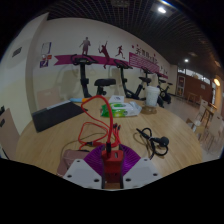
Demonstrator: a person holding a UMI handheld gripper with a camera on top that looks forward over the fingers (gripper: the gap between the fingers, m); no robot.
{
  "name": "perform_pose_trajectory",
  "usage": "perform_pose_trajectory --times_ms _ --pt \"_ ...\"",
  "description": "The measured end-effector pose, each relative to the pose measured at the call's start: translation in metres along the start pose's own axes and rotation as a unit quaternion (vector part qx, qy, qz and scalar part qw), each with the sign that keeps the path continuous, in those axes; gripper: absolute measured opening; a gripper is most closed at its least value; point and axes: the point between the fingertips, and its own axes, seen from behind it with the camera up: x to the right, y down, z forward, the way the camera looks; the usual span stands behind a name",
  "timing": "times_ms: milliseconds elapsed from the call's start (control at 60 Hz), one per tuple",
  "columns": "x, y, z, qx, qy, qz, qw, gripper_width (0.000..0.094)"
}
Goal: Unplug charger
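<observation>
A red-orange charger (112, 160) sits between my gripper's purple pads (95, 160), which press on it from both sides. My gripper (112, 165) is shut on it, above the near part of a wooden table (60, 140). An orange cable (92, 112) runs up from the charger and loops over the table just ahead of the fingers. Its far end is hidden among things at the back. No socket or power strip shows.
A coiled black cable (153, 140) lies on the table to the right of the fingers. A flat black item (55, 115) lies at the left. White and green items (122, 103) and a white container (152, 95) stand at the far edge. Exercise bikes (85, 75) stand beyond.
</observation>
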Motion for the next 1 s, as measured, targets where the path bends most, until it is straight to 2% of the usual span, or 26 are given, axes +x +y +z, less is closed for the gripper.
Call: perform_pose_trajectory --times_ms 83,167,217,333,400,517,583,717,750,767,800,900,1000 --pt "0.000 -0.002 -0.004 -0.013 -0.010 0.008 1.000 0.0188" --pt "0.024 -0.091 -0.025 0.087 0.008 0.013 0.996 0.0185" --pt "0.038 -0.125 -0.036 0.096 0.004 0.043 0.994 0.0183" --pt "0.083 -0.136 -0.046 0.045 0.013 0.074 0.996 0.0184" --pt "0.097 -0.109 -0.046 -0.003 0.021 0.048 0.999 0.0188" --pt "0.117 -0.031 -0.037 -0.102 0.017 0.022 0.994 0.0207" --pt "0.124 -0.006 -0.032 -0.134 0.028 0.000 0.991 0.0229" --pt "0.134 0.033 -0.016 -0.171 0.036 0.003 0.985 0.0305" --pt "0.137 0.039 -0.014 -0.179 0.042 0.005 0.983 0.0347" --pt "0.139 0.040 -0.013 -0.182 0.045 0.005 0.982 0.0427" --pt "0.147 0.035 -0.021 -0.185 0.050 0.002 0.982 0.0464" --pt "0.151 0.019 -0.036 -0.170 0.050 -0.005 0.984 0.0875" --pt "0.154 -0.009 -0.076 -0.152 0.055 -0.011 0.987 0.0850"
